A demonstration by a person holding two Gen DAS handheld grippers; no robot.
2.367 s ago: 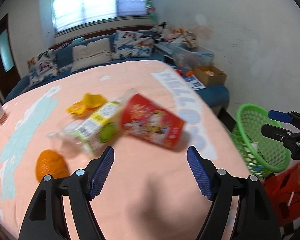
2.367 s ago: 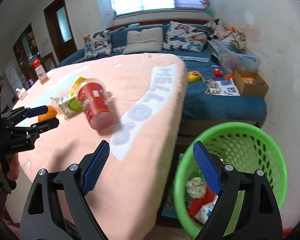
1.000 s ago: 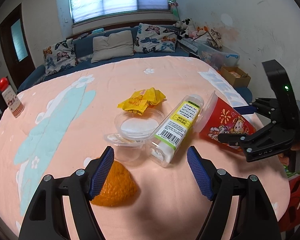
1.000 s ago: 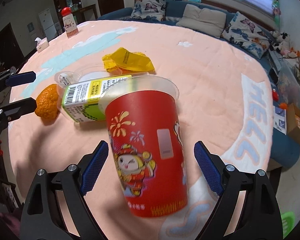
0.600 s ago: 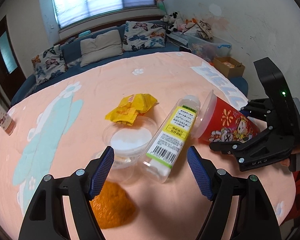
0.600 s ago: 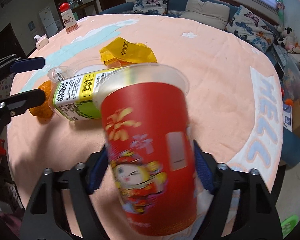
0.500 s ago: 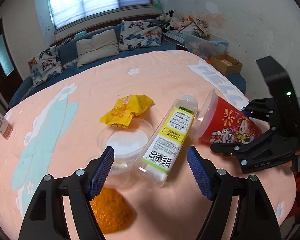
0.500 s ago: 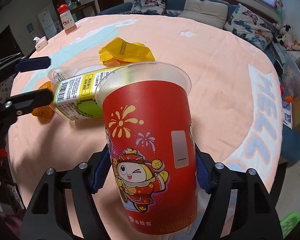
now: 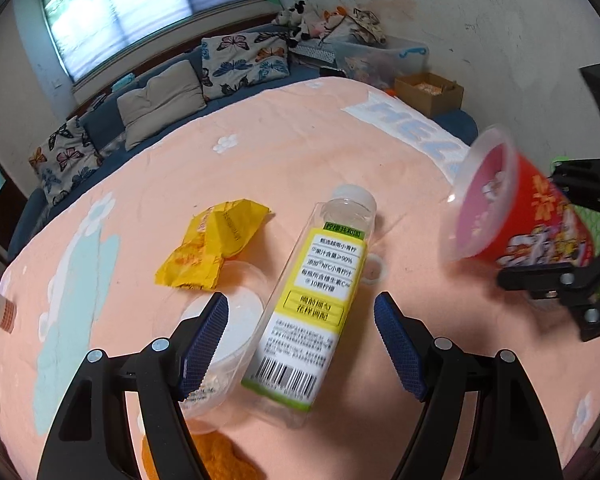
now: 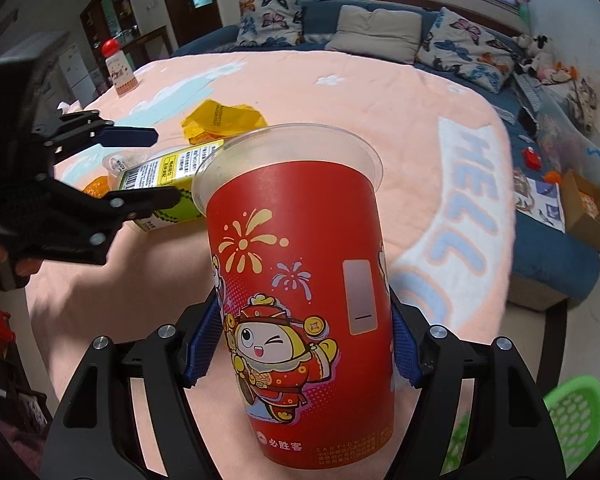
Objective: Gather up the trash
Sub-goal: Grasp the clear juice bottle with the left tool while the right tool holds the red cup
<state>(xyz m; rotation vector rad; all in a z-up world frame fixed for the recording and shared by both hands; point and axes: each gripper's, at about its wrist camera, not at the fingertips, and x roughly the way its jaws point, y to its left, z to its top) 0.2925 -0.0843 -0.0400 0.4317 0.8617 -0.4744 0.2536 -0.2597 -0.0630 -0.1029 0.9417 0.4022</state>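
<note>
My right gripper [image 10: 304,344] is shut on a red printed paper cup [image 10: 300,300] and holds it upright, clear of the pink tablecloth. In the left wrist view the same cup [image 9: 516,216] hangs tilted at the right, between the right gripper's fingers [image 9: 540,280]. My left gripper [image 9: 300,344] is open and hovers over a clear juice bottle [image 9: 320,292] with a yellow label, lying on its side. Beside the bottle are a clear plastic tub [image 9: 236,328], a yellow wrapper [image 9: 212,248] and an orange peel [image 9: 216,460], partly hidden by the left finger.
A green mesh basket [image 10: 572,420] stands on the floor beyond the table's near right edge. A red-capped bottle [image 10: 118,68] stands at the far left of the table. Behind it are a blue sofa with cushions [image 9: 160,96] and a cardboard box [image 9: 428,88].
My right gripper closed on the red cup and lifted it off the table, away from the bottle. My left gripper moved in from the orange peel until it stands over the bottle.
</note>
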